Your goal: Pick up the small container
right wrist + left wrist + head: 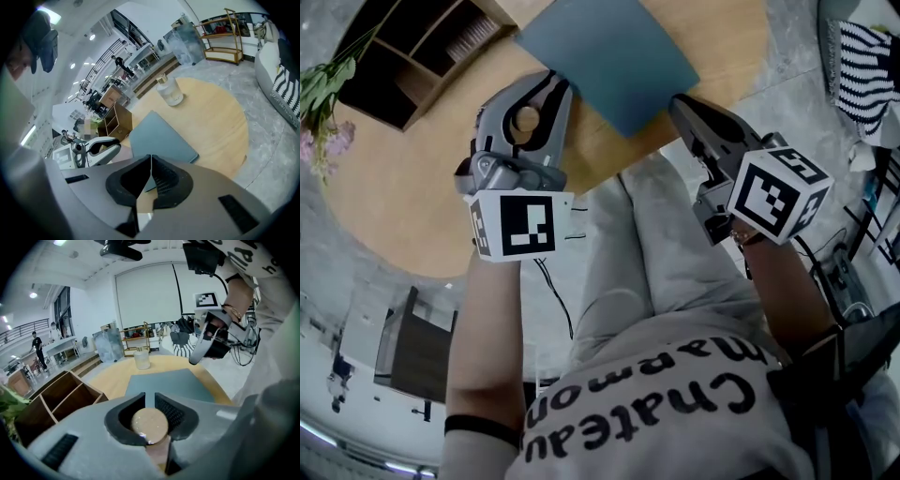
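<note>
A small round container with a pale tan top sits in the hollow between my left gripper's jaws, and the left gripper is shut on it. From the head view the same container shows as a pale disc inside the left gripper, above the round wooden table. My right gripper is shut with nothing between its jaws. It hangs at the table's right edge, apart from the left one.
A blue-grey mat lies on the table ahead of both grippers. A clear jar stands at the far side of the table. A wooden shelf box and some flowers are at the left. My knees are below.
</note>
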A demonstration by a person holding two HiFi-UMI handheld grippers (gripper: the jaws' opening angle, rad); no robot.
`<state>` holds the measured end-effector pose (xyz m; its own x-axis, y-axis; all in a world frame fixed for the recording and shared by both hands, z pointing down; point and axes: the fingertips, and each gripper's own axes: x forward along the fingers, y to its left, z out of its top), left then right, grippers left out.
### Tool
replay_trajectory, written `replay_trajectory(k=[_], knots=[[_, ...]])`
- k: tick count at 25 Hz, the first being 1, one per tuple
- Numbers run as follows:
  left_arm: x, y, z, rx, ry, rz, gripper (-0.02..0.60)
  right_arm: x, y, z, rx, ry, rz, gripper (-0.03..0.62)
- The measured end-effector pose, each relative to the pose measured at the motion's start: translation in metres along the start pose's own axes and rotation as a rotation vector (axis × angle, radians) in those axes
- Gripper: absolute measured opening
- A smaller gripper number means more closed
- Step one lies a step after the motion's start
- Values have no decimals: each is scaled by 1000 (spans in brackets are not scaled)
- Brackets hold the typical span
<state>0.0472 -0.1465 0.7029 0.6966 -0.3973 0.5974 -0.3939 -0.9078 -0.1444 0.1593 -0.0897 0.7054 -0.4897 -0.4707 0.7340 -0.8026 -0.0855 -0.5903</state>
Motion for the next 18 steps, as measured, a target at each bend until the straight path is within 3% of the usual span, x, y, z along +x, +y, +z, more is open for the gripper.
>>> replay_trajectory(k=[4, 18], knots=[[6, -4, -2, -22, 24, -3, 66, -5, -5, 0, 0, -12, 9, 15], [-16, -5, -35, -206, 160, 58, 63, -38, 24, 9, -66, -56, 4, 15]])
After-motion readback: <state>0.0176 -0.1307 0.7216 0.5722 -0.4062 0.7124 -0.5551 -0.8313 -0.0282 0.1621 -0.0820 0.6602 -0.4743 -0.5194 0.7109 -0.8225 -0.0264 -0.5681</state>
